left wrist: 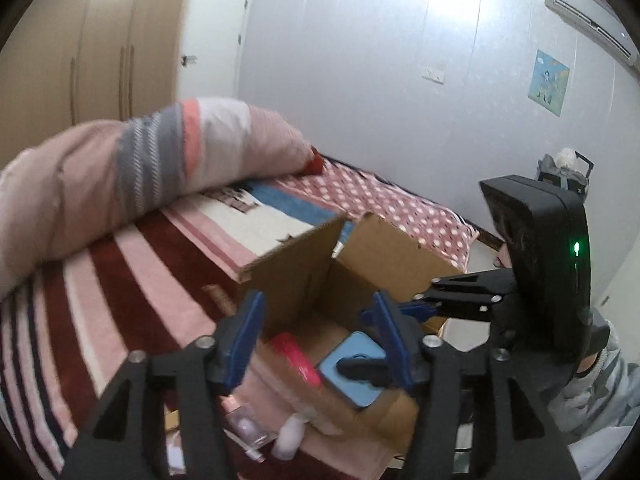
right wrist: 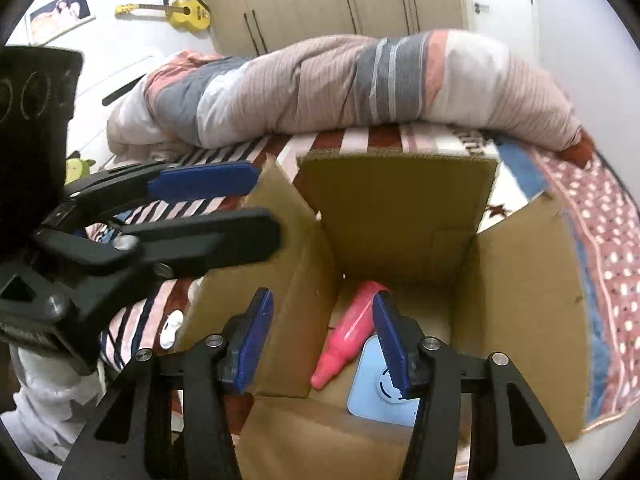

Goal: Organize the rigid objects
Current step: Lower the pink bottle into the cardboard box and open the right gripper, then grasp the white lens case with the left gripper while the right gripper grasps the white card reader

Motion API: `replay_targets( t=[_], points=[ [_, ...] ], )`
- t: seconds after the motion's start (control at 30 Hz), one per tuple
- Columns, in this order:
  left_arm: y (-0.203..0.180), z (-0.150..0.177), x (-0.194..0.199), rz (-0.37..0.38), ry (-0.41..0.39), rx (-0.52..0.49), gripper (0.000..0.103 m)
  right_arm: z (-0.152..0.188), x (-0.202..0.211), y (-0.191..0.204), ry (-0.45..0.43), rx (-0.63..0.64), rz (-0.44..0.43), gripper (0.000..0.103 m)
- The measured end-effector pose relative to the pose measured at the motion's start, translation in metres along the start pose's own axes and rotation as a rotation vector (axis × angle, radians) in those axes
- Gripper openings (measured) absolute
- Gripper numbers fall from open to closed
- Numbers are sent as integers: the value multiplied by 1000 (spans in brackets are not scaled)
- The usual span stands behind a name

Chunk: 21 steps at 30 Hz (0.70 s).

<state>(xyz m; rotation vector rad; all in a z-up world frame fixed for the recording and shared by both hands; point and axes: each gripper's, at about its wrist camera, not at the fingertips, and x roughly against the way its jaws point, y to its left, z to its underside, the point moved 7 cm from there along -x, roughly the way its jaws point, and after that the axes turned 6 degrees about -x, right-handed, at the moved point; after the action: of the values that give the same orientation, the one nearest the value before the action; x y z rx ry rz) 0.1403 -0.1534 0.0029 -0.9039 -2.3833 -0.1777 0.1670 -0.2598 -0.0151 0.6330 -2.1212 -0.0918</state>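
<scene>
1. Bedroom with a striped bed (left wrist: 132, 280); on it stands an open cardboard box (right wrist: 520, 280), its flaps up.
2. Nearest, the right gripper (right wrist: 324, 340) hangs over the box with its jaws partly apart and nothing between them.
3. The left gripper (left wrist: 316, 340) is also half open and empty, above the box edge.
4. Inside the box lie a pink bottle (right wrist: 352, 328) and a pale blue square case (right wrist: 376, 396), touching each other.
5. The bottle looks like light, stiff plastic, perhaps slippery; I would hold it across the middle of the body.
6. The case seems flat and hard; its opposite edges are best.
7. Beside the box, small white things (left wrist: 290, 434) and a clear bottle (left wrist: 244, 424) wait on the bed.
8. Farther away lies a rolled quilt (right wrist: 360, 80).
</scene>
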Motion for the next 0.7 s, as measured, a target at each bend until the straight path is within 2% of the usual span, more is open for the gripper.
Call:
replay_targets(
  t=[0.07, 0.1, 0.27, 0.4, 0.5, 0.57, 0.7],
  points=[
    [11, 4, 25, -32, -48, 26, 72, -3, 11, 11, -36, 1, 3, 48],
    [18, 6, 33, -50, -64, 45, 73, -4, 17, 18, -53, 3, 2, 48],
    [54, 37, 83, -199, -91, 128, 73, -11, 36, 70, -171, 78, 13, 48],
    [83, 78, 109, -301, -77, 174, 73, -10, 44, 115, -242, 154, -35, 48],
    [100, 114, 120, -346, -61, 222, 73, -4, 29, 147, -215, 199, -88, 48],
    [109, 138, 119, -363, -48, 247, 73, 5, 11, 162, -165, 213, -102, 48],
    [115, 186, 105, -358, 3, 288, 73, 21, -29, 176, -81, 238, -126, 48]
  ],
)
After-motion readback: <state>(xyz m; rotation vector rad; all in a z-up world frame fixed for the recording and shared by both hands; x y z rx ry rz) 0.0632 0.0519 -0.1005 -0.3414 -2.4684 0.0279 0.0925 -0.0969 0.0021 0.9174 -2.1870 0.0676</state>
